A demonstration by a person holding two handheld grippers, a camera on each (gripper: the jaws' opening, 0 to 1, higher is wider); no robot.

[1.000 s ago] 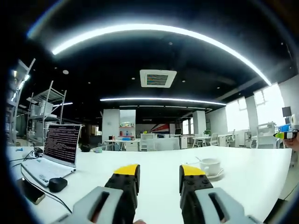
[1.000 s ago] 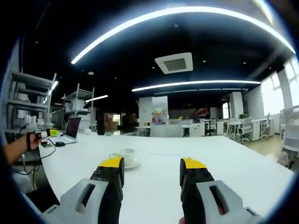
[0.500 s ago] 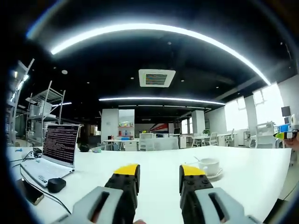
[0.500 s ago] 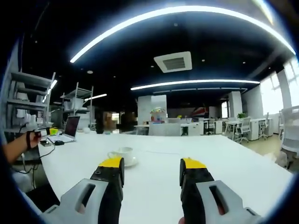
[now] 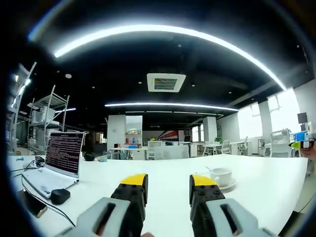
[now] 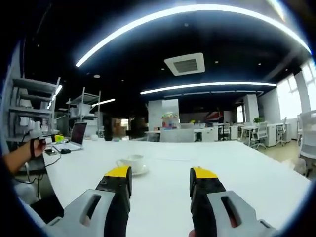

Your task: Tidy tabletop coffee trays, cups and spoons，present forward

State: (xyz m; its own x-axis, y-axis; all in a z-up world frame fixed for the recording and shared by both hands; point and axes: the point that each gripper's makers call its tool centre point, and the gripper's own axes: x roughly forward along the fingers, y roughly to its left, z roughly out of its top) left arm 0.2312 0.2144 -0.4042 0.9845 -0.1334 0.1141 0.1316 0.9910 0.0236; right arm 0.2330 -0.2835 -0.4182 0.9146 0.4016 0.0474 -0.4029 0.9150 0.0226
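A white coffee cup [image 5: 221,176] sits on a white saucer [image 5: 228,185] on the white table, right of my left gripper's tips; a spoon handle [image 5: 209,169] sticks out of it. My left gripper [image 5: 168,183] is open, low over the table, nothing between its yellow-tipped fingers. In the right gripper view the same cup [image 6: 132,162] and saucer [image 6: 138,172] stand just beyond the left fingertip. My right gripper [image 6: 161,177] is open and holds nothing. The other gripper [image 6: 49,138] shows far left in a person's hand.
An open laptop [image 5: 57,160] stands at the table's left, with a black mouse [image 5: 61,195], a phone [image 5: 33,203] and cables beside it. Shelving racks [image 5: 44,118] stand at the left. Desks and chairs [image 6: 256,136] fill the office behind.
The right gripper view has shifted slightly, so the cup and laptop sit a little lower and rightward. Both grippers stay open; the cup has not moved.
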